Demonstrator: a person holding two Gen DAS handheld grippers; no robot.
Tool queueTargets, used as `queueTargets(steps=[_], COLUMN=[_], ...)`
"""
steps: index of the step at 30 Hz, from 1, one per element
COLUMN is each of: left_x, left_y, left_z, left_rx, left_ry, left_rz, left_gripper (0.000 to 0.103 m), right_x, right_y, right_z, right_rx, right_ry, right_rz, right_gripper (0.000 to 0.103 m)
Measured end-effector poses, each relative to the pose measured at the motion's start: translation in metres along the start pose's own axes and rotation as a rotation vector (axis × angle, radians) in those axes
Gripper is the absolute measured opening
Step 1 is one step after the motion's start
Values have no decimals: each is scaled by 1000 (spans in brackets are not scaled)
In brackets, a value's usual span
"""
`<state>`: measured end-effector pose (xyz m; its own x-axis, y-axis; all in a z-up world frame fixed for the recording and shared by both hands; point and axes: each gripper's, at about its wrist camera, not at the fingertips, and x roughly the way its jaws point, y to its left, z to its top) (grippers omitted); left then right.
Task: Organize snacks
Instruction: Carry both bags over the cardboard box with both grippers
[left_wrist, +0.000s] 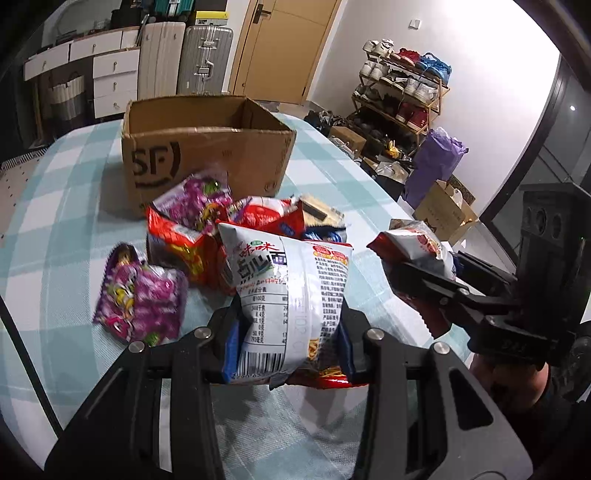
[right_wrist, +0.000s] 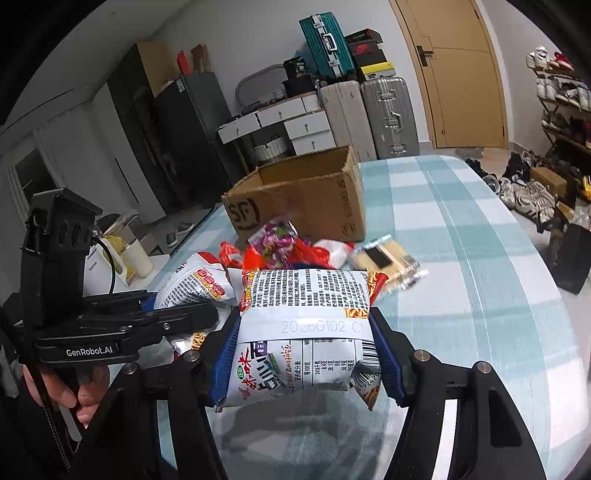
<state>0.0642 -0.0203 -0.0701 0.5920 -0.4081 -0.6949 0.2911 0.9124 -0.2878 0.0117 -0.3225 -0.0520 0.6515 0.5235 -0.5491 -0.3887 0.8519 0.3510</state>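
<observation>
**Both jaws clamped on noodle snack packets above the counter**

Jaws of the left gripper (left_wrist: 290, 334) are closed on a white noodle snack packet (left_wrist: 291, 295), its blue pads pressing the packet's two sides so that the printed back faces the left wrist camera. Jaws of the right gripper (right_wrist: 303, 354) are closed the same way on a second white noodle packet (right_wrist: 304, 325), date stamp upward, held off the checked cloth of the counter (right_wrist: 461, 258).

Just ahead of the left jaws lies the snack pile (left_wrist: 229, 236): red packets, a purple candy bag on top, and a clear biscuit pack (left_wrist: 317, 214) at its far right edge. A second purple candy bag (left_wrist: 142, 299) lies apart, to the left of the left jaws, flat on the cloth. Beyond the pile stands the open cardboard box (left_wrist: 207, 147), marked SF on its near wall, upright, flaps open; its inside cannot be seen.

Seen from the left wrist, the right gripper sits to the right of the left jaws. In the right wrist view, the left gripper is at the left, close beside the right jaws.
</observation>
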Motion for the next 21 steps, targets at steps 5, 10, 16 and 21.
queueTargets(steps=[5,10,16,21], left_x=[-9,-11,-13,-16], left_y=[11,17,29,41], left_z=[15,36,69,102], left_rx=[-31,-24,-22,-23], left_ry=[-31,-62,-74,-85], left_rz=[-25,-16,17,42], left_gripper=[38,38,38,38], right_x=[2,9,18,30], right_y=[9,17,22,25], right_z=[18,41,77,110], right_rx=[-34,-76,-102,-129], right_ry=[-26,-35,-46,-46], right_rz=[26,51,86,108], right_gripper=[65,65,65,65])
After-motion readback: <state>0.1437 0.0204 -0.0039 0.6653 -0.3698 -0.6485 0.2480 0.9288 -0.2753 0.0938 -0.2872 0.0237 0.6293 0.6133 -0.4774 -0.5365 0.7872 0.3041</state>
